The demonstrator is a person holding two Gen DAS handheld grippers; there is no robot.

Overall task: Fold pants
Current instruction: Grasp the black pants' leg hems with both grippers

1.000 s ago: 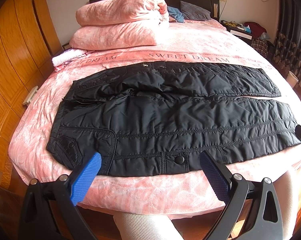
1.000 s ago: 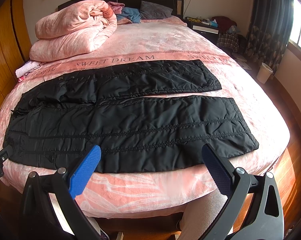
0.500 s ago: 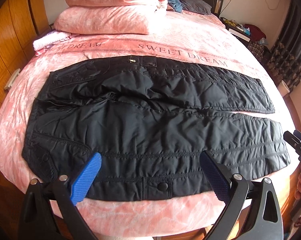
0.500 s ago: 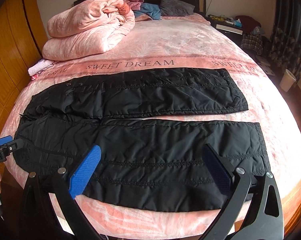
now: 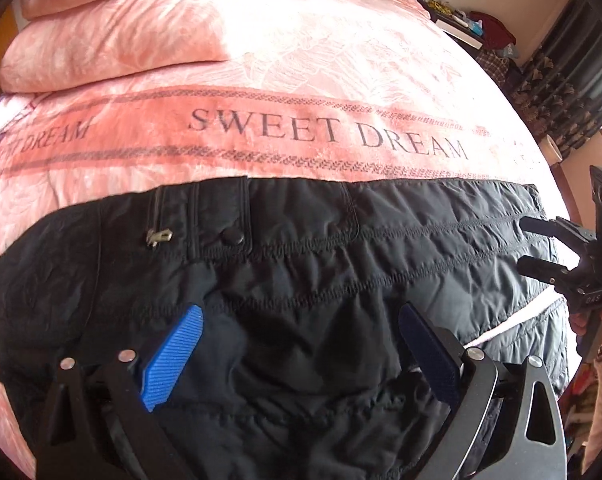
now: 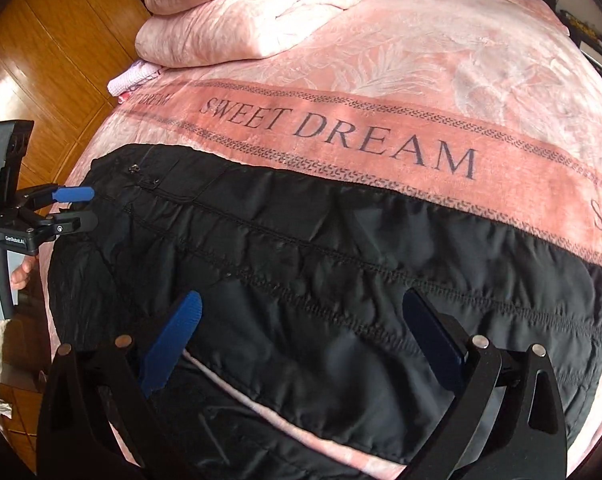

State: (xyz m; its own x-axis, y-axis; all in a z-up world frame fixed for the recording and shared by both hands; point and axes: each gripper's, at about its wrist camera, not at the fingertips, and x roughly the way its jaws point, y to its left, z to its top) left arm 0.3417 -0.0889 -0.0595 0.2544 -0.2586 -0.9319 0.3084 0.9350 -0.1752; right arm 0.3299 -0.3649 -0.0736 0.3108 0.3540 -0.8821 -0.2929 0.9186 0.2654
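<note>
We held both tools wide over the black pants, spread across the lower frame on the pink bed: left tool, right tool.

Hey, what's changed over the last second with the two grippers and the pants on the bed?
Both grippers moved forward from the bed's near edge and now sit low over the black pants: the left gripper above the waist end, the right gripper above the legs. Neither has taken hold; both stay open. The pants lie spread flat as before, and the folded pink duvet has not moved.
</note>
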